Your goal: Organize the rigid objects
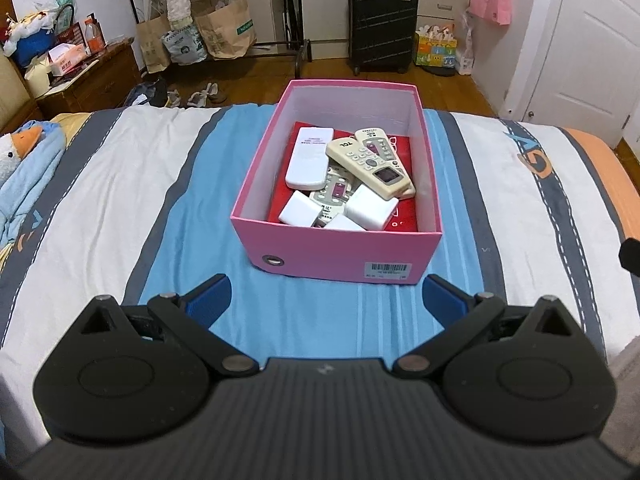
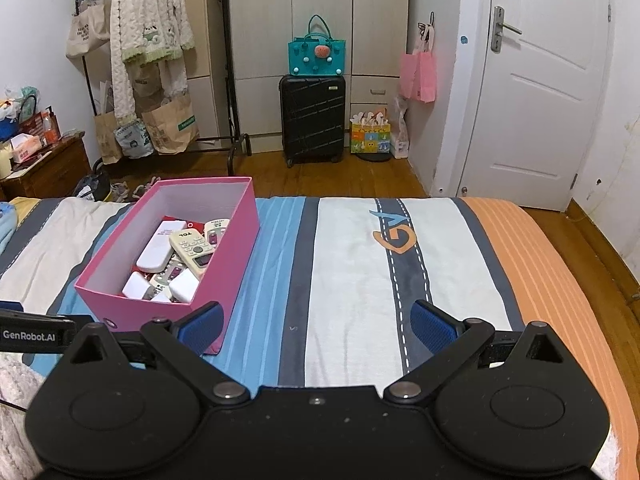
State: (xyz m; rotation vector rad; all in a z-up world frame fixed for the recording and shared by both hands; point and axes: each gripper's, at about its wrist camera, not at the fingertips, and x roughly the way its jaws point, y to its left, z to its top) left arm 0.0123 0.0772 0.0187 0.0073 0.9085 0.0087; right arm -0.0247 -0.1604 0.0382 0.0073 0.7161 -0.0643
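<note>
Remotes (image 1: 370, 160) piled in pink box (image 1: 336, 254), lowest half-hidden.

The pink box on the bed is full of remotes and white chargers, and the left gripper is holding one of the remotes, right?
Not quite. The left gripper holds nothing: in the left wrist view its jaws stand wide open over the bedspread, short of the box. The rest is right: the pink box sits on the bed with remotes and white chargers inside.
</note>
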